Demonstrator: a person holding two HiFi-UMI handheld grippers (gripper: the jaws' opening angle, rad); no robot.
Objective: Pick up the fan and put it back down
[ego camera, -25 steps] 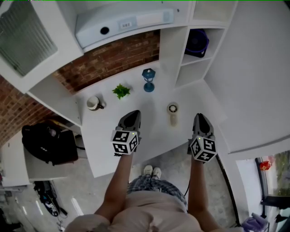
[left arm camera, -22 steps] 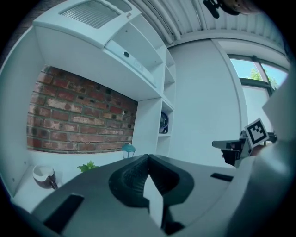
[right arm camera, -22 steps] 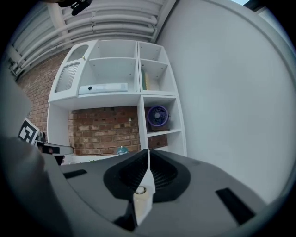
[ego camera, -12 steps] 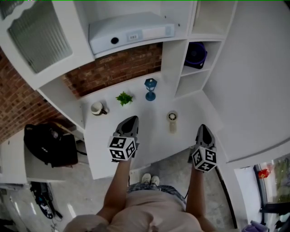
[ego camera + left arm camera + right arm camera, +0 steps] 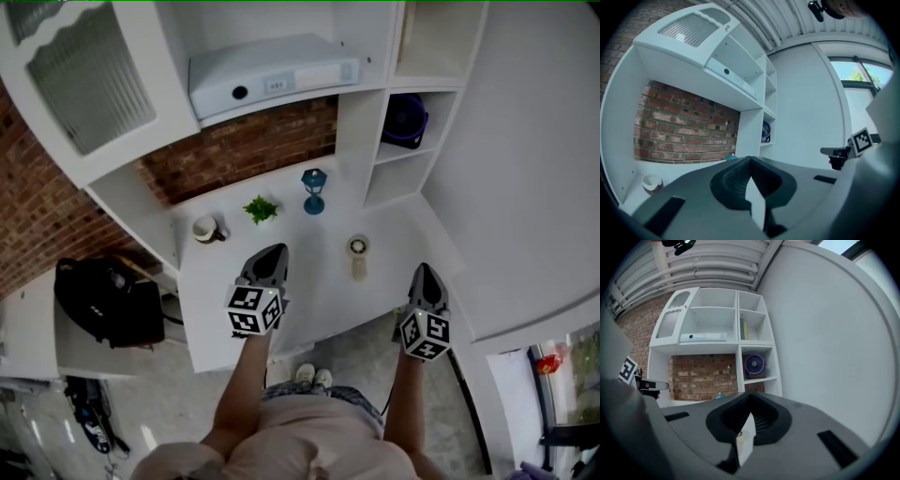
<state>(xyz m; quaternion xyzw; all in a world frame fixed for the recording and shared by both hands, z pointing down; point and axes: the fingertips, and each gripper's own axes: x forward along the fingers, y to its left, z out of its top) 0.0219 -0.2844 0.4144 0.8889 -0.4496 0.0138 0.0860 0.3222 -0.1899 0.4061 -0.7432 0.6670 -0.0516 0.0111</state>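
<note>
A small white hand-held fan (image 5: pixel 357 253) lies flat on the white desk (image 5: pixel 309 305) between my two grippers. A purple fan (image 5: pixel 407 117) stands in the lower cubby of the shelf unit; it also shows in the right gripper view as the purple fan (image 5: pixel 753 365). My left gripper (image 5: pixel 273 250) hovers over the desk left of the small fan, shut with nothing in it (image 5: pixel 750 160). My right gripper (image 5: pixel 426 270) hangs by the desk's right front corner, right of the small fan, shut and empty (image 5: pixel 749 397). Neither touches a fan.
A mug (image 5: pixel 204 229), a little green plant (image 5: pixel 261 208) and a blue lantern (image 5: pixel 314 190) stand along the brick back wall. A white box-shaped device (image 5: pixel 272 73) sits on the shelf above. A black bag (image 5: pixel 108 300) rests on a lower surface at the left.
Both grippers sit slightly nearer the desk's front edge in the head view, the right one a bit farther from the small fan. Nothing was taken hold of.
</note>
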